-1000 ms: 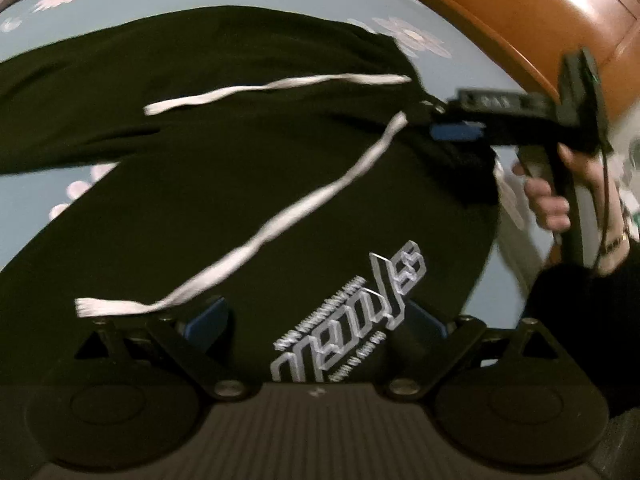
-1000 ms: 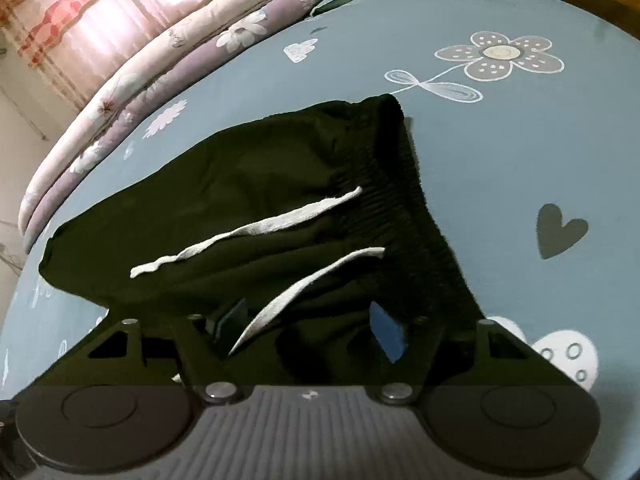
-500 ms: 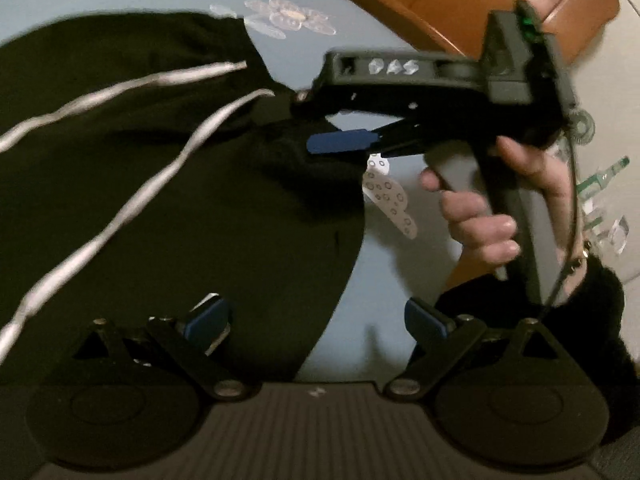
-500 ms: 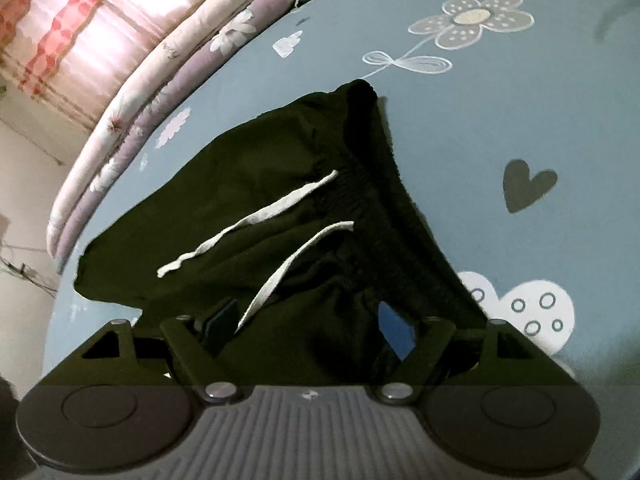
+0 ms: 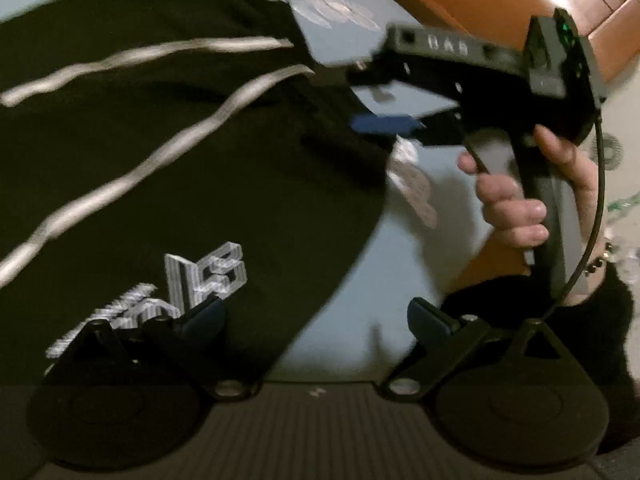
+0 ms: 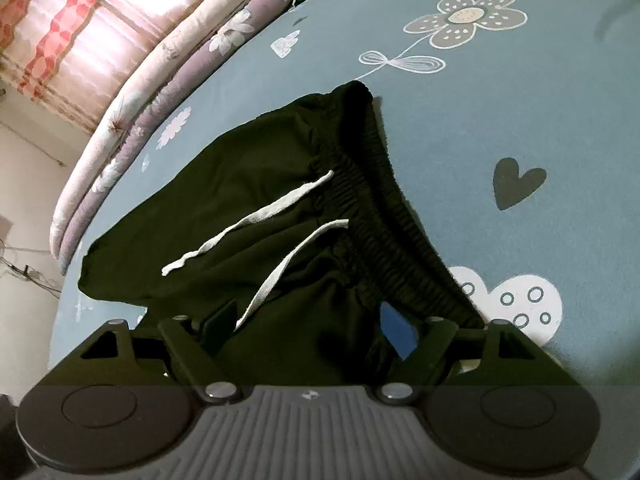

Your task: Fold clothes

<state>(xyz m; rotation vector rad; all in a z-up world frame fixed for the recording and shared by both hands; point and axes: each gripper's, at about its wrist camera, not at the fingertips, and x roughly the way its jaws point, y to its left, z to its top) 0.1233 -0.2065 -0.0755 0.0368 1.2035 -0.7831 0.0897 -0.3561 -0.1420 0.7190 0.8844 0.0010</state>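
Note:
Black shorts (image 6: 260, 168) with two white drawstrings (image 6: 256, 212) and a ribbed waistband (image 6: 384, 220) lie spread on a blue bedsheet. My right gripper (image 6: 310, 324) is open at the waistband's near end, with loose black cloth lying between its wide-apart fingers. In the left wrist view the shorts (image 5: 200, 160) fill the left side, with a white printed logo (image 5: 200, 276) low down. My left gripper (image 5: 316, 320) is open: one finger is over the logo, the other over bare sheet past the shorts' edge. The right gripper (image 5: 368, 100) reaches in from the right, held by a hand (image 5: 512, 208).
The blue sheet (image 6: 500, 100) carries flower and heart prints. A rolled floral quilt (image 6: 160, 72) lies along the bed's far edge under a lit checked curtain. A wooden headboard (image 5: 500, 0) stands behind the right gripper.
The left gripper has moved sideways to the shorts' edge, so bare sheet now shows between its fingers. The right gripper looms closer in its view, and its jaws stand slightly wider.

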